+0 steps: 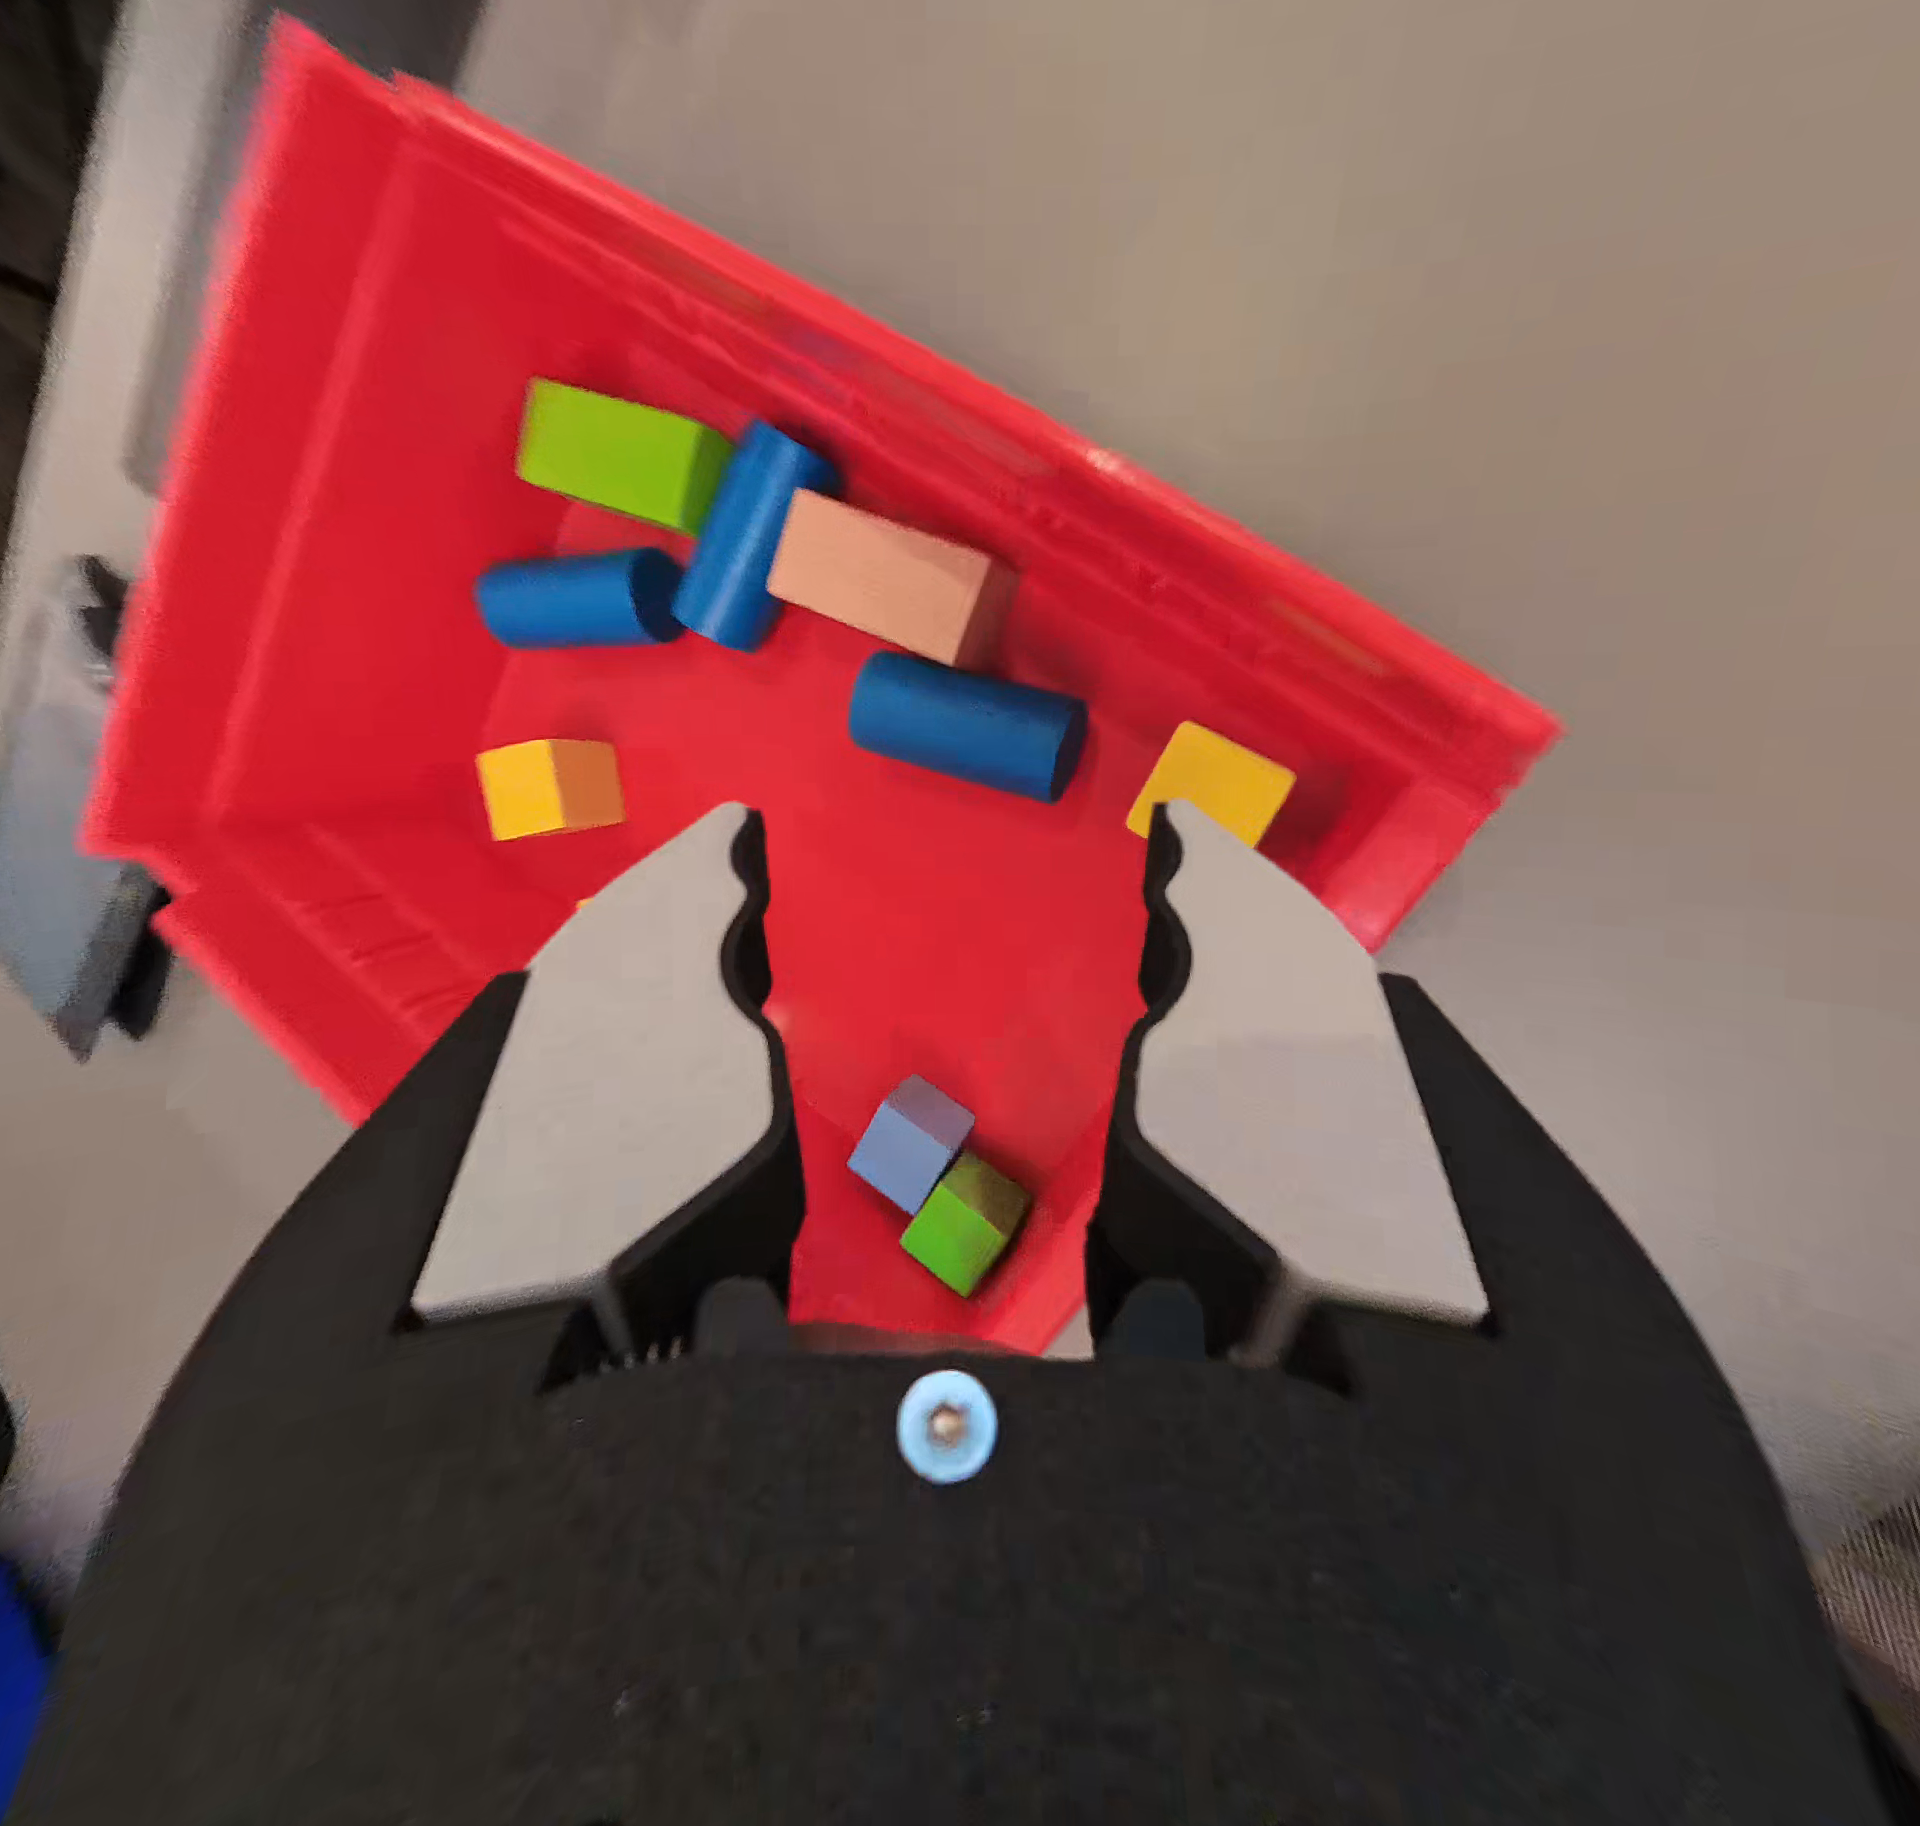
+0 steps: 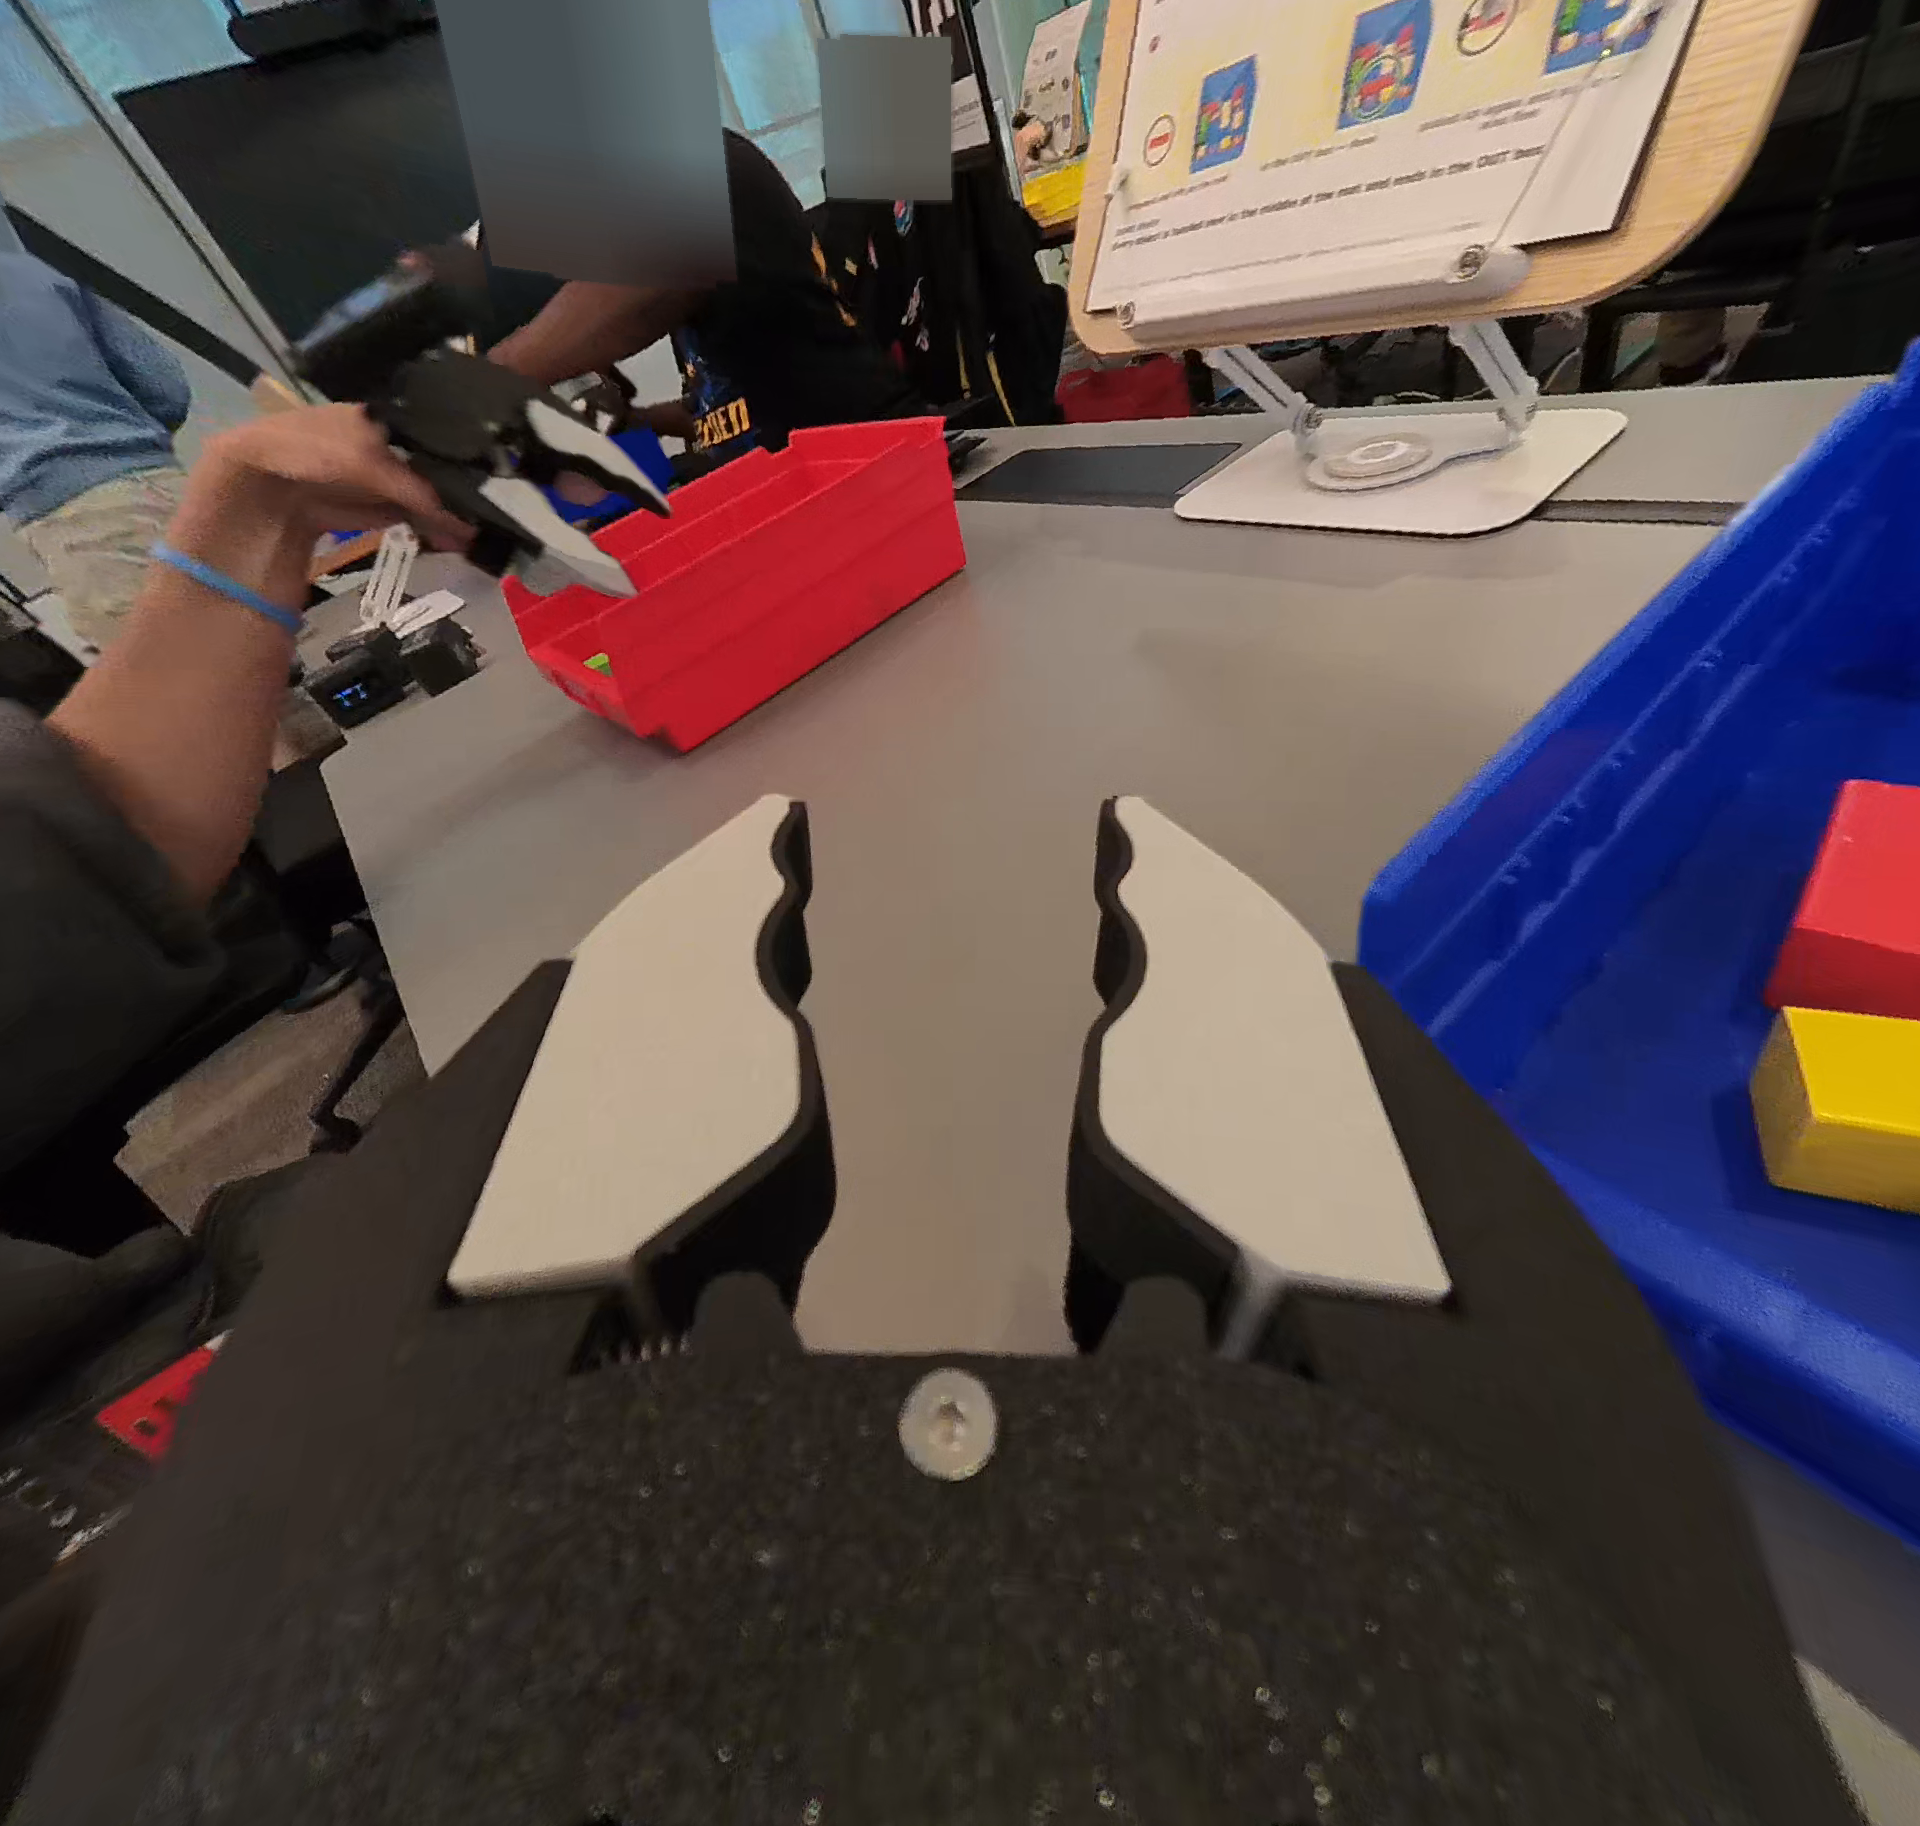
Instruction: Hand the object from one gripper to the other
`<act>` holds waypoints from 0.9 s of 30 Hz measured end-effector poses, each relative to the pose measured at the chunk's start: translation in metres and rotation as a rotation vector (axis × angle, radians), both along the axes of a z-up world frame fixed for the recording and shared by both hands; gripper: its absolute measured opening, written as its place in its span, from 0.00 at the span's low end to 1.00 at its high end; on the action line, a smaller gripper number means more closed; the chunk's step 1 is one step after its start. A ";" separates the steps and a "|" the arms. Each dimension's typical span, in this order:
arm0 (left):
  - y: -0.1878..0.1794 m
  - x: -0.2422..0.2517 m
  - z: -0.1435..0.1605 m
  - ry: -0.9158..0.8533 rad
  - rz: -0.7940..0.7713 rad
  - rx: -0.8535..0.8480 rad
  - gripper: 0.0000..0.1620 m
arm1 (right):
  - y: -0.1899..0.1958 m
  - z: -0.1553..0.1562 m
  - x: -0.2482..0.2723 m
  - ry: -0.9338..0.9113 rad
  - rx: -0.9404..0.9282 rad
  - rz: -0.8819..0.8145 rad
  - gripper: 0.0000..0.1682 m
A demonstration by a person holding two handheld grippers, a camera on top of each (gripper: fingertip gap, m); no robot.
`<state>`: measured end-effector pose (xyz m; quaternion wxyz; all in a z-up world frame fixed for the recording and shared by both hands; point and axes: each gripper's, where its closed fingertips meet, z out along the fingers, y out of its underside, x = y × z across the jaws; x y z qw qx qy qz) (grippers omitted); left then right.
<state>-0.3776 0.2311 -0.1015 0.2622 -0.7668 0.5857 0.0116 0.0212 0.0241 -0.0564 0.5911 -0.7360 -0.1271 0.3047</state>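
Note:
My left gripper [image 1: 951,820] is open and empty, hovering above a red bin [image 1: 343,550] and looking down into it. The bin holds loose wooden blocks: three blue cylinders [image 1: 966,725], a green block [image 1: 613,451], a tan block [image 1: 883,576], two yellow cubes [image 1: 545,787], a grey-blue cube [image 1: 909,1142] and a green cube [image 1: 966,1226]. My right gripper [image 2: 951,815] is open and empty, low over the grey table [image 2: 1195,654]. In the right wrist view the left gripper [image 2: 639,540] is held by a hand over the red bin [image 2: 790,571].
A blue bin [image 2: 1558,945] at the right holds a red block [image 2: 1860,903] on a yellow block [image 2: 1839,1101]. A tilted board with an instruction sheet [image 2: 1382,114] stands on a white stand at the back. People sit behind the table. Small devices [image 2: 384,675] lie at left.

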 end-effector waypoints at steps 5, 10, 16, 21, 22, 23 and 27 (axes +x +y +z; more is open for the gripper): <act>0.026 -0.006 -0.048 0.118 -0.044 -0.127 0.43 | -0.002 -0.005 -0.005 -0.026 -0.001 0.015 0.31; 0.028 0.011 -0.062 0.065 -0.116 -0.224 0.44 | 0.001 -0.008 -0.006 0.009 -0.034 0.029 0.31; 0.033 0.007 -0.089 0.143 -0.138 -0.268 0.46 | 0.003 -0.008 -0.007 0.023 -0.043 0.028 0.31; 0.044 0.007 -0.073 0.066 -0.106 -0.235 0.45 | 0.004 -0.012 -0.008 0.018 -0.060 0.039 0.31; 0.044 0.009 -0.064 0.017 -0.102 -0.234 0.45 | 0.005 -0.011 -0.007 0.015 -0.059 0.037 0.31; 0.044 0.009 -0.052 -0.026 -0.094 -0.221 0.45 | 0.006 -0.009 -0.005 0.013 -0.055 0.035 0.31; 0.053 0.007 0.012 -0.247 -0.018 -0.125 0.45 | 0.018 0.012 0.002 -0.011 -0.026 0.038 0.30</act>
